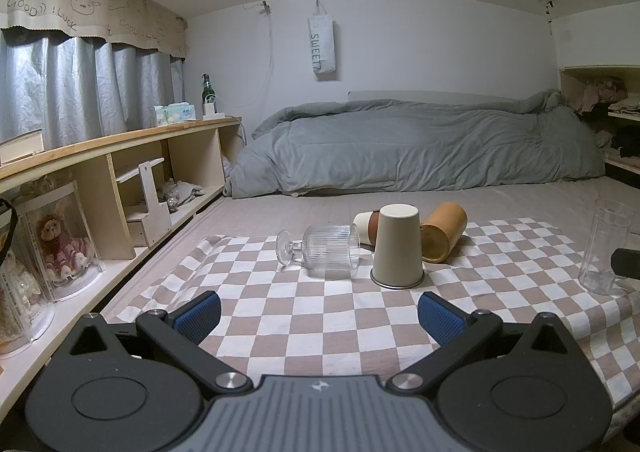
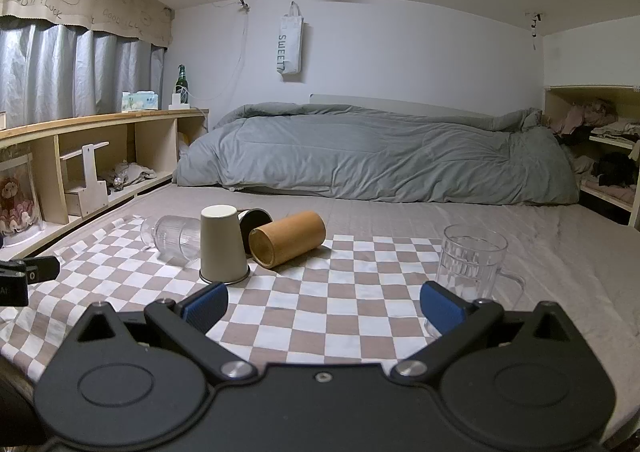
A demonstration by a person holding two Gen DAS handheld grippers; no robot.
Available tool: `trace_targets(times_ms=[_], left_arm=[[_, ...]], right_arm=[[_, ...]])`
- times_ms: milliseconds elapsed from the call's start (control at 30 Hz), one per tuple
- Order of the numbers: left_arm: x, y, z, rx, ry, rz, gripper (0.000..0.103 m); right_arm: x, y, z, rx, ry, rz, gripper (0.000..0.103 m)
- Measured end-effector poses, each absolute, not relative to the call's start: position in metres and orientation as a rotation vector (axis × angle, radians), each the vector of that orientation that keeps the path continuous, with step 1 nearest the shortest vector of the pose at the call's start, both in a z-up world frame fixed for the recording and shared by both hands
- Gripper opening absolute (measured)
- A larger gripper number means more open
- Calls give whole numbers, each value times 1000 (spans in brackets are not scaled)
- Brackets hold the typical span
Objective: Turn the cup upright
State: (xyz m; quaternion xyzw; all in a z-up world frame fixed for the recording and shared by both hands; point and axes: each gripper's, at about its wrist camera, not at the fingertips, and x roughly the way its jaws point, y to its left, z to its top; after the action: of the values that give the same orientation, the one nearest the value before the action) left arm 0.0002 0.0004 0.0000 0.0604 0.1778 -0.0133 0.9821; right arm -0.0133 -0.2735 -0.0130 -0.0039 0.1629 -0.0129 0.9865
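Note:
A beige cup point(image 1: 397, 246) point(image 2: 222, 244) stands upside down on the checkered cloth point(image 1: 304, 316) point(image 2: 344, 292). A ribbed stemmed glass point(image 1: 326, 250) point(image 2: 172, 238) lies on its side to its left. A wooden cup point(image 1: 443, 231) point(image 2: 286, 238) lies on its side to its right. A white and brown cup point(image 1: 366, 227) point(image 2: 254, 222) lies on its side behind them. A clear glass mug point(image 1: 606, 246) point(image 2: 470, 266) stands upright at the right. My left gripper point(image 1: 318, 318) is open and empty, in front of the beige cup. My right gripper point(image 2: 324, 312) is open and empty, with its right finger close in front of the mug.
The cloth lies on a bed with a grey duvet point(image 1: 420, 144) point(image 2: 380, 156) at the back. Wooden shelves point(image 1: 120, 180) point(image 2: 80, 156) run along the left side. More shelves with clothes point(image 2: 600, 156) stand at the right.

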Motion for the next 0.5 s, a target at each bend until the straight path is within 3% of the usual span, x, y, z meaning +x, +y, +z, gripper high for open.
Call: trace_targets(times_ms=[500], left_arm=[[0, 1, 0, 121, 359, -27, 103]], right_arm=[[-13, -275, -13, -10, 328, -26, 103]])
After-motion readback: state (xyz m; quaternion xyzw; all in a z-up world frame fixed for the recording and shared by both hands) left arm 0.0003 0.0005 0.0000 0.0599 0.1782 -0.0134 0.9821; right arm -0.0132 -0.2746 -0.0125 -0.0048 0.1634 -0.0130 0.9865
